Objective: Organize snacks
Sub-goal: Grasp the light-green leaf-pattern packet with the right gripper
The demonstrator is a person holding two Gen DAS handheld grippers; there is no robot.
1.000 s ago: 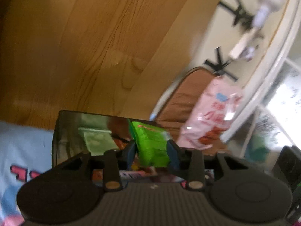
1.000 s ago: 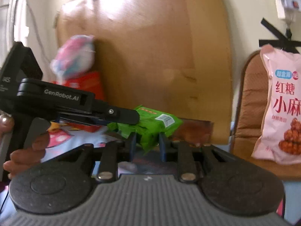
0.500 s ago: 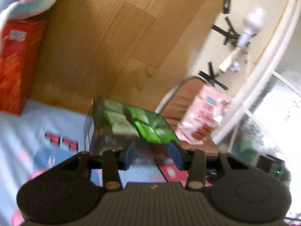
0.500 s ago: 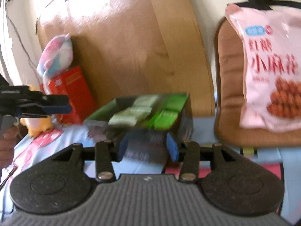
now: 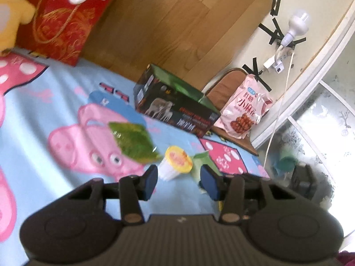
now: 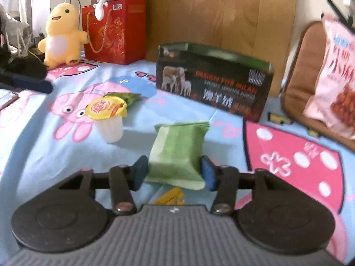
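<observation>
Right gripper (image 6: 174, 173): jaws spread, having just narrowed a little, flanking the pale green packet (image 6: 177, 153) that lies on the cartoon sheet (image 6: 55, 155); the pads are not seen pressing it. Left gripper (image 5: 179, 182): jaws spread and just widening, empty, aimed at the jelly cup (image 5: 176, 163). A second ago both grippers met at a bright green packet over the dark box (image 6: 214, 86); now that packet is gone from the jaws and both have dropped back to the loose snacks, so one deposit appears done and the next pick-ups are beginning. Count on the sheet: two green packets (pale one; darker one (image 5: 134, 141)), one jelly cup, one dark box. Behind: one pink snack bag (image 5: 244, 113), one red gift bag (image 6: 115, 31), one yellow plush (image 6: 62, 36).
</observation>
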